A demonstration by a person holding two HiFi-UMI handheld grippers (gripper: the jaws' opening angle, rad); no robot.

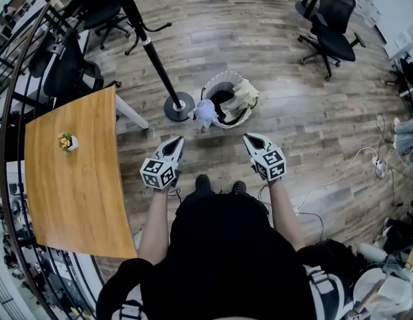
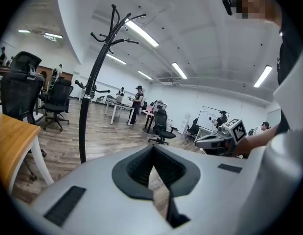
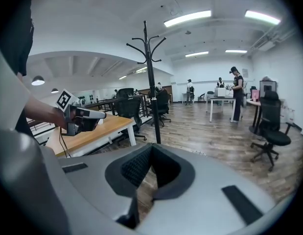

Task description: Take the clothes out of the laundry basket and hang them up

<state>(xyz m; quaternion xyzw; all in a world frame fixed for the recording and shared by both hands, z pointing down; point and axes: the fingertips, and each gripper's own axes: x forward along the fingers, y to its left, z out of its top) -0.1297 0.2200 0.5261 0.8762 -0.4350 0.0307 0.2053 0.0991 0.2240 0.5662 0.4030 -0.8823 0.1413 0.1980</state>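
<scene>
In head view only: laundry basket (image 1: 236,123).

Two hand-held grippers (image 1: 176,141) (image 1: 249,137), one laundry basket (image 1: 208,87), one coat stand (image 1: 153,53)

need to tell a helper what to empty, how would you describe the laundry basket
Find the black coat stand beside the wooden table. Just right of its round base sits the laundry basket, pale and round. It alone has clothes spilling over its rim: cream and pale blue.
</scene>
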